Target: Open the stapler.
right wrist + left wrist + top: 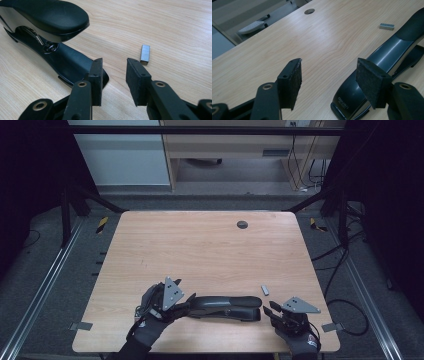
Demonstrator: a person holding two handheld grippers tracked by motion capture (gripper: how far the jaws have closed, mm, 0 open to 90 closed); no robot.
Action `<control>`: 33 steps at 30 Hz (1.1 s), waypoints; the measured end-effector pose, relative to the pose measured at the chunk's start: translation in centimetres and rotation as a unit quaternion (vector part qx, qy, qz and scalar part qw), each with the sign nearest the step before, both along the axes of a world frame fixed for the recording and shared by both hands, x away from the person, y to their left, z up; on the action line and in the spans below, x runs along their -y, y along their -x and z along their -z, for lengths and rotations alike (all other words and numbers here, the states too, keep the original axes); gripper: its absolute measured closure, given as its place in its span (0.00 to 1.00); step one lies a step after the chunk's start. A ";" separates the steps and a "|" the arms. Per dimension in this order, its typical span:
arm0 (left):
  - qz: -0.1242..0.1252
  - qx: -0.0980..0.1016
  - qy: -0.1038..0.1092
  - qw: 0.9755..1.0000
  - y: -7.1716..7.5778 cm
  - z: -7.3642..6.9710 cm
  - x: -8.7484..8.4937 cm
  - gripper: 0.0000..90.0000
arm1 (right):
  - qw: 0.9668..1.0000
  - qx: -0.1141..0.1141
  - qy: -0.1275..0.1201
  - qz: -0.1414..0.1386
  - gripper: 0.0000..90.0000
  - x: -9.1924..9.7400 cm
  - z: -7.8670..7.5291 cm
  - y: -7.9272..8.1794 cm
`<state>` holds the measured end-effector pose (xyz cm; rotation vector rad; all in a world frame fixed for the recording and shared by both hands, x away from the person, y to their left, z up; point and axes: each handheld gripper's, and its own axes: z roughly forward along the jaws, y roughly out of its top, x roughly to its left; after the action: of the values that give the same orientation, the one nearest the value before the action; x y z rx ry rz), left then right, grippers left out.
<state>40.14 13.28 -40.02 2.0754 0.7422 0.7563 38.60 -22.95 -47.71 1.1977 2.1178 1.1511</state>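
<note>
A long black stapler (225, 306) lies near the table's front edge, its arm raised off its base. My left gripper (184, 306) stands open at the stapler's left end. In the left gripper view the jaws (328, 67) are apart over bare wood, and the stapler (387, 55) runs past the right-hand pad (372, 82). My right gripper (270, 311) is at the stapler's right end, open. In the right gripper view its jaws (114, 65) are empty, and the stapler base (67, 62) lies beside the left-hand pad. A small grey strip of staples (145, 53) (265, 290) (386, 26) lies just beyond.
The wooden table (200, 245) has a round cable hole (242, 224) at the far middle. Metal rails and cables run along the floor on both sides. A wooden desk (235, 145) stands beyond the table.
</note>
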 end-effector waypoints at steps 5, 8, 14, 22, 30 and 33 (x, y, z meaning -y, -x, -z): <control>0.014 0.006 -0.008 1.000 0.3 -0.3 1.3 0.41 | 1.000 0.000 0.000 0.000 0.74 -0.1 0.0 0.0; 0.022 0.009 -0.012 1.000 0.4 -0.4 2.1 0.41 | 1.000 -0.003 -0.001 0.001 0.74 -0.1 0.0 0.0; 0.038 0.013 -0.027 0.999 0.7 -0.3 3.5 0.41 | 1.000 -0.004 0.003 -0.004 0.74 -0.3 0.1 0.0; 0.049 0.016 -0.042 0.998 0.8 -0.4 5.0 0.40 | 1.000 -0.006 0.004 -0.009 0.73 -0.5 0.1 0.1; 0.063 0.020 -0.057 0.996 1.1 -0.4 6.7 0.38 | 1.000 -0.005 0.002 -0.018 0.79 -0.6 0.2 0.1; 0.067 0.023 -0.060 0.996 1.2 -0.4 7.2 0.37 | 1.000 -0.013 -0.004 -0.014 0.81 -0.6 0.1 0.2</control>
<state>38.97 6.05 -39.63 2.1836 0.5384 0.7861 38.42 -22.33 -47.81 1.1944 2.1578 1.1631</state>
